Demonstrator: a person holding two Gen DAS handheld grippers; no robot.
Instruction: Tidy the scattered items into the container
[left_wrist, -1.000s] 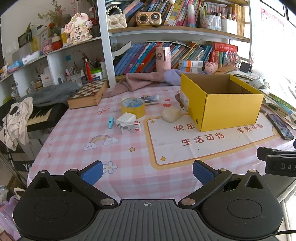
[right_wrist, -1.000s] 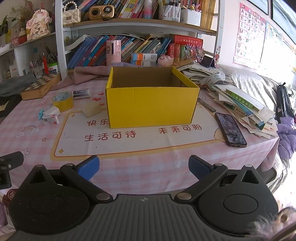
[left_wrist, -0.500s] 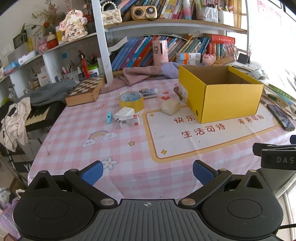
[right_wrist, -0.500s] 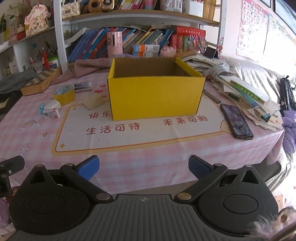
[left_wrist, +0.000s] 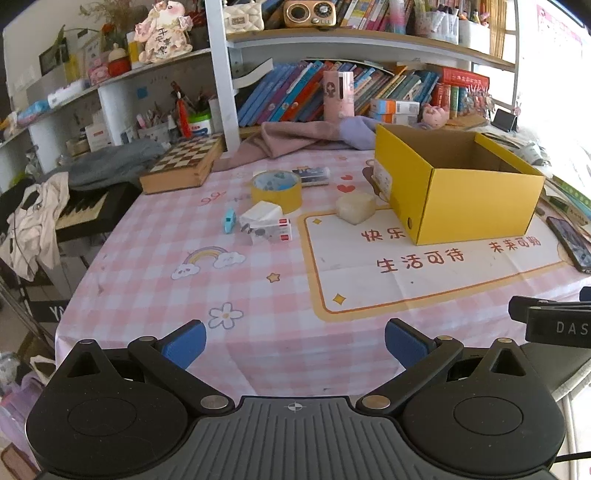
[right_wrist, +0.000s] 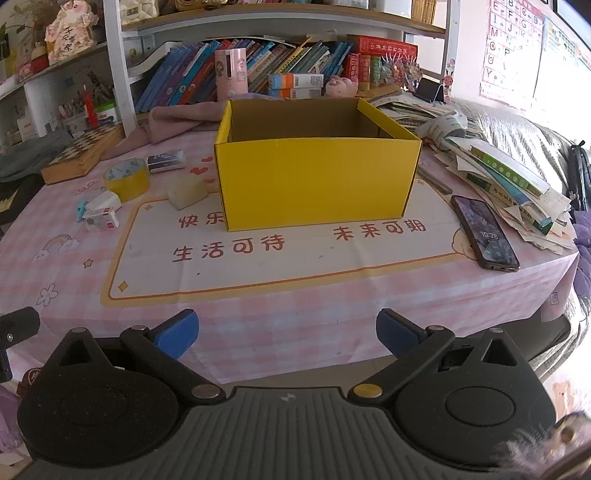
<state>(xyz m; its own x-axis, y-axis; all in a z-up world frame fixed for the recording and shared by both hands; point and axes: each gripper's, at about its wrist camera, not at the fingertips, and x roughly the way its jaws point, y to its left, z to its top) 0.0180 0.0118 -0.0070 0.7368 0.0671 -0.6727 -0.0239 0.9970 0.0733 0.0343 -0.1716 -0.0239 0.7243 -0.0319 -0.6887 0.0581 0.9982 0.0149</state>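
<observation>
An open yellow cardboard box (left_wrist: 461, 195) (right_wrist: 317, 184) stands on the pink checked tablecloth, with nothing visible inside. Left of it lie a pale waxy block (left_wrist: 355, 208) (right_wrist: 186, 192), a yellow tape roll (left_wrist: 276, 190) (right_wrist: 126, 180), a small white box with a white packet on it (left_wrist: 266, 223) (right_wrist: 101, 214), a little blue clip (left_wrist: 229, 220) (right_wrist: 80, 208) and a dark flat pack (left_wrist: 311, 175) (right_wrist: 166, 160). My left gripper (left_wrist: 294, 341) is open, hovering over the table's near edge. My right gripper (right_wrist: 287, 332) is open too, in front of the box, holding nothing.
A black phone (right_wrist: 484, 230) (left_wrist: 570, 243) lies right of the box beside a pile of papers and books (right_wrist: 509, 177). A chessboard case (left_wrist: 184, 162) and pink cloth (left_wrist: 295, 136) sit at the back under crowded bookshelves. A keyboard (left_wrist: 81, 210) stands off the table's left side.
Both grippers have risen and tipped a little forward, so the table and the box sit lower in view. Both stay open. Nothing on the table has moved.
</observation>
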